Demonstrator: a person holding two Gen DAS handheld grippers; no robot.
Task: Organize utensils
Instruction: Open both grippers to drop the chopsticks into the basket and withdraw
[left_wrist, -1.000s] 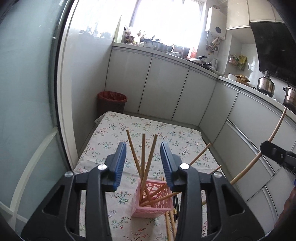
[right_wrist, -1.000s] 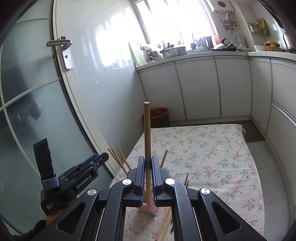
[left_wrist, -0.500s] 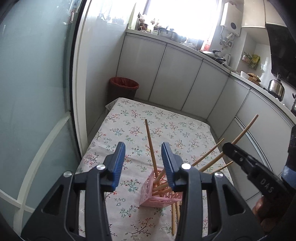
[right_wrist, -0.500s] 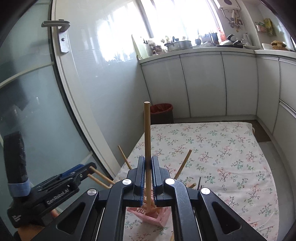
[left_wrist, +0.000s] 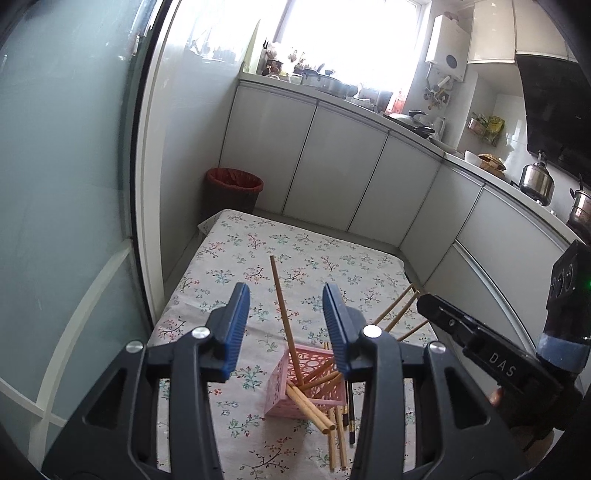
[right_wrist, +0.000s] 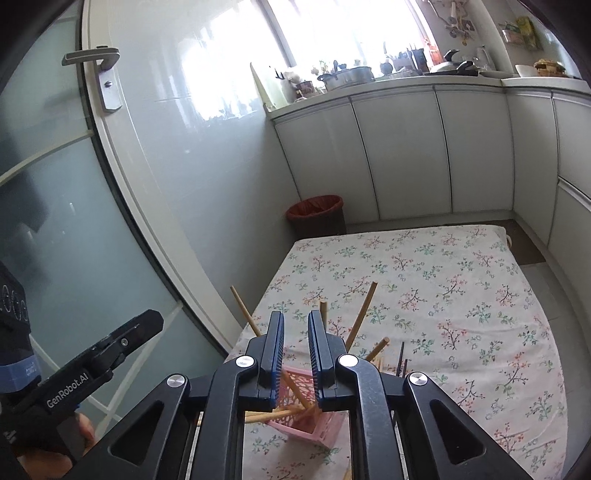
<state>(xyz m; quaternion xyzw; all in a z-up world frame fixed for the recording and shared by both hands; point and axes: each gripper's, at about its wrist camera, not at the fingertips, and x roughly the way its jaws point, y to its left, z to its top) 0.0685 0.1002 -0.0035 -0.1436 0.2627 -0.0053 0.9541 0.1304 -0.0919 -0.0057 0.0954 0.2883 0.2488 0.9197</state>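
Observation:
A pink perforated basket stands on the floral tablecloth with several wooden chopsticks leaning out of it. More chopsticks, wooden and dark, lie on the cloth beside it. My left gripper is open and empty above the basket. My right gripper has its jaws slightly apart with nothing between them, just above the same basket; chopsticks stick up around it. The right gripper's body also shows in the left wrist view, and the left gripper's body in the right wrist view.
A red-lined bin stands past the table's far end. White cabinets run along the back and right, with pots on the counter. A frosted glass door is on the left.
My right gripper has opened and let go of the upright wooden chopstick, which now rests in the basket. Both grippers have come closer to the basket.

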